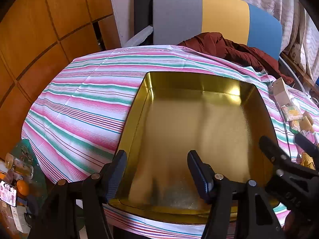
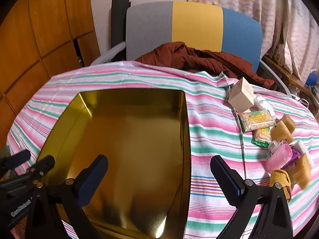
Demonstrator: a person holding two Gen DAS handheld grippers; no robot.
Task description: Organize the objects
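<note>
Wood-panelled wall [image 1: 39,29], tricolour chair [image 2: 195,25] — patterned curtains [image 2: 279,20] behind.

Left wrist view. A gold tin [image 1: 199,123], open and bare inside, sits on a pink-and-green striped cloth [image 1: 83,103]. The left gripper [image 1: 157,165] hangs over the tin's near-left corner, jaws apart, nothing between them. The right gripper [image 1: 287,149] reaches over the tin's right rim. Small packets [image 1: 293,115] lie right of the tin; a chair [image 1: 217,18] stands beyond it.

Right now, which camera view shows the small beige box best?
The right wrist view: the beige box sits whole and sharp on the striped cloth beside the snack packets. The left wrist view shows it only small and distorted near the right edge.
</note>
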